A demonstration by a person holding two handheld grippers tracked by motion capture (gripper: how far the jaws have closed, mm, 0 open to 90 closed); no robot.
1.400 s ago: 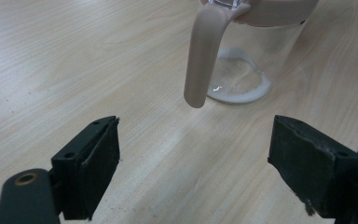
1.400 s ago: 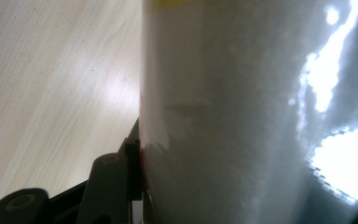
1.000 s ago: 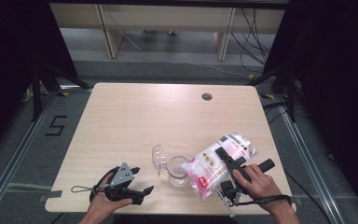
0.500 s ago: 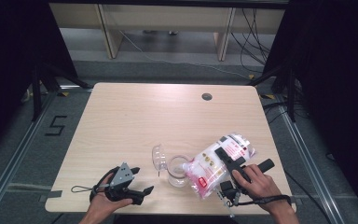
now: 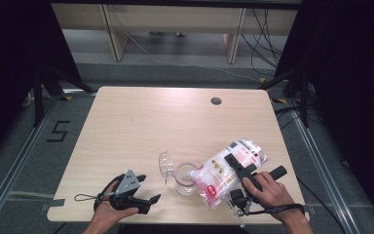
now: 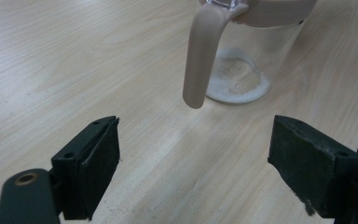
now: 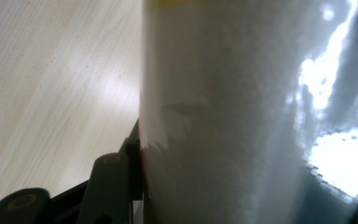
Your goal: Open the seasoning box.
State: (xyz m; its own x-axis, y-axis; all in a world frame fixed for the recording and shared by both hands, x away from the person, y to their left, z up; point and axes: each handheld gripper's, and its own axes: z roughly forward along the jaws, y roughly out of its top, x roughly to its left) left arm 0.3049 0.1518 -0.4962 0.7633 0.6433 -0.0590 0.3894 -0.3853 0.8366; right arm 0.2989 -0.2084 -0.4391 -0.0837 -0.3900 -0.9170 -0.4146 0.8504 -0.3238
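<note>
Here the bag [image 5: 231, 168] of white grains lies tilted at the near right of the table [image 5: 141, 122], its low end at the mouth of the clear jug [image 5: 186, 178] just to its left. The right gripper [image 5: 242, 171] clamps the bag across its middle, and the right gripper view shows plastic pressed against the dark jaw. A thin layer of white grains already lies in the bottom of the jug [image 6: 235, 79], whose beige handle [image 6: 200, 56] points toward the left gripper [image 6: 196, 172]. That gripper's jaws stand wide open and hold nothing, near the front edge at the left. The clear lid [image 5: 165, 165] lies just left of the jug.

To pour well, I judge the bag's open end should stay over the jug mouth while the far end lifts slowly. The open gripper could steady the handle.

Compared with a second ago, nothing has shifted: bag, jug and both hands sit alike.
</note>
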